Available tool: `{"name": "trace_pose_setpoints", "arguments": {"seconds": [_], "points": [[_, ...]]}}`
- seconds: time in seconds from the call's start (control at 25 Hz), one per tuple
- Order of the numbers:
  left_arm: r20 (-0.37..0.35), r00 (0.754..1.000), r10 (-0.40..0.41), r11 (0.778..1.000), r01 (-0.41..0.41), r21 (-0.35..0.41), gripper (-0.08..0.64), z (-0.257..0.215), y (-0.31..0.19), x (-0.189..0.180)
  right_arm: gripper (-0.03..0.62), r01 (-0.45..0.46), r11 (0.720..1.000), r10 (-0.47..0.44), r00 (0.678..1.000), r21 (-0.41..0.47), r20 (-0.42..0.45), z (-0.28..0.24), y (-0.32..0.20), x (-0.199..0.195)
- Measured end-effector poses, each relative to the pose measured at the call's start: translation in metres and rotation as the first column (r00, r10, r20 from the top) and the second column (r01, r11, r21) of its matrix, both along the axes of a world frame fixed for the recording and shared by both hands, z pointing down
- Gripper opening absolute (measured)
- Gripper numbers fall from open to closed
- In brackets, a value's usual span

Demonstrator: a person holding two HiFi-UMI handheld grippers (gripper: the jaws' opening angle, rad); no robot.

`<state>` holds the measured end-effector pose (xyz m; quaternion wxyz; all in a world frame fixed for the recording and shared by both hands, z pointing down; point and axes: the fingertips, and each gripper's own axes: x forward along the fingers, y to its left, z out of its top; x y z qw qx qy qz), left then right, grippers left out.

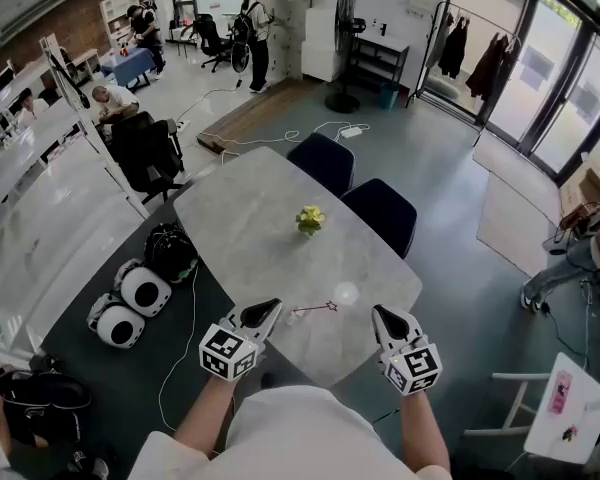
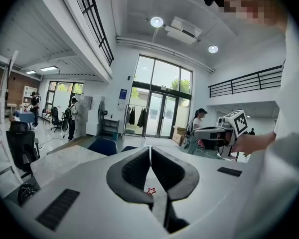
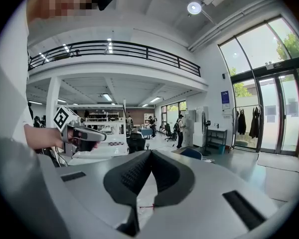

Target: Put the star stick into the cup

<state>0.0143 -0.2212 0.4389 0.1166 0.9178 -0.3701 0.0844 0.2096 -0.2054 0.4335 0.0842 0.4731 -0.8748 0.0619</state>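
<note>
The star stick (image 1: 315,309) is a thin rod with a small red star at its right end. It lies on the near part of the pale table (image 1: 240,218), between my two grippers. Just beyond it stands a clear cup (image 1: 346,293). My left gripper (image 1: 271,311) hovers left of the stick, shut and empty. My right gripper (image 1: 382,315) hovers right of the cup, also shut and empty. The left gripper view shows the red star (image 2: 151,190) through the gap under the closed jaws. A bit of the stick (image 3: 147,206) shows the same way in the right gripper view.
A yellow-green flower-like object (image 1: 310,219) sits at the table's middle. Two dark chairs (image 1: 378,211) stand at the far side. Bags and round white items (image 1: 132,303) lie on the floor to the left. A white stool (image 1: 560,408) is at the right.
</note>
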Motion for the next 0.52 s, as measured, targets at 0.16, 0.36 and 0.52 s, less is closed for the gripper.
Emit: {"name": "trace_pose_setpoints", "arguments": {"seconds": [0.16,0.36,0.52], "points": [[-0.004,1.000,0.002,1.000,-0.002,-0.006,0.028,0.001,0.003,-0.005,0.006,-0.008,1.000,0.008,1.000,-0.005,-0.001,-0.001,0.002,-0.002],[-0.002,1.000,0.004,1.000,-0.004,-0.021,0.028,0.005,0.006,-0.010,0.006,-0.009,1.000,0.009,1.000,-0.010,0.008,-0.001,0.004,-0.007],[-0.001,1.000,0.001,1.000,-0.001,-0.024,0.028,0.004,0.007,-0.008,0.006,-0.012,1.000,0.012,1.000,-0.005,0.009,-0.005,0.004,-0.005]]}}
